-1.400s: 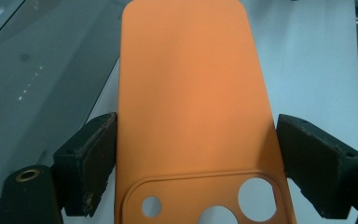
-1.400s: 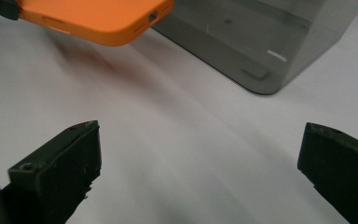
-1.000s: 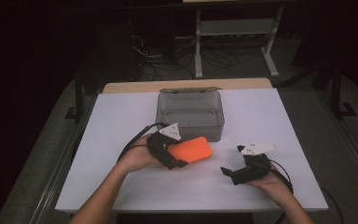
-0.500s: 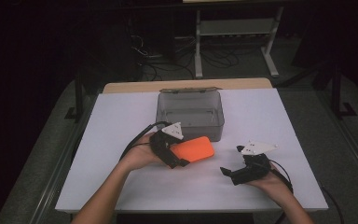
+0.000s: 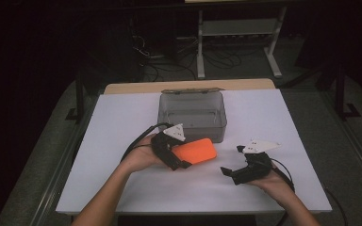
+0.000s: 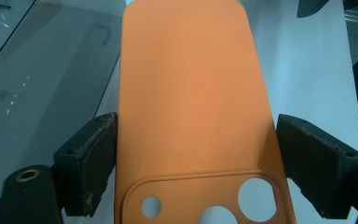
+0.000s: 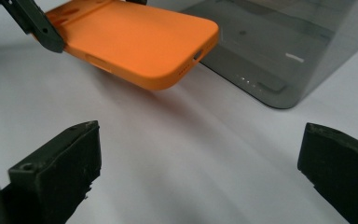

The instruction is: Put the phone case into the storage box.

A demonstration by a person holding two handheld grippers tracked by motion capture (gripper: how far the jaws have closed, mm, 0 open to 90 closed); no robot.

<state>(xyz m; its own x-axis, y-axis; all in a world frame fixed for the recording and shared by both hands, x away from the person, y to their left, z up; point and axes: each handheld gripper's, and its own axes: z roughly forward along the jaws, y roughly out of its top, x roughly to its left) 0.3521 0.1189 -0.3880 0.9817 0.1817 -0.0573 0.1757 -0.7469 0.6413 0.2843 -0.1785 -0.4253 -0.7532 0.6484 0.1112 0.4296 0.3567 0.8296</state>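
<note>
Orange phone case [image 5: 195, 151] clamped level in left gripper [image 5: 178, 159] — right gripper [image 5: 230, 165] agape.

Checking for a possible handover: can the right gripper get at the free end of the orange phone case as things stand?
Probably yes. The right gripper has open jaws, and bare white table lies between them and the orange phone case. The left gripper grips its camera end, so the far end sticks out free beside the grey box.

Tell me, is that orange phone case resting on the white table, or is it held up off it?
Apart. In the right gripper view the orange phone case hangs above the white table, its shadow lying beneath it, carried by the left claw.
</note>
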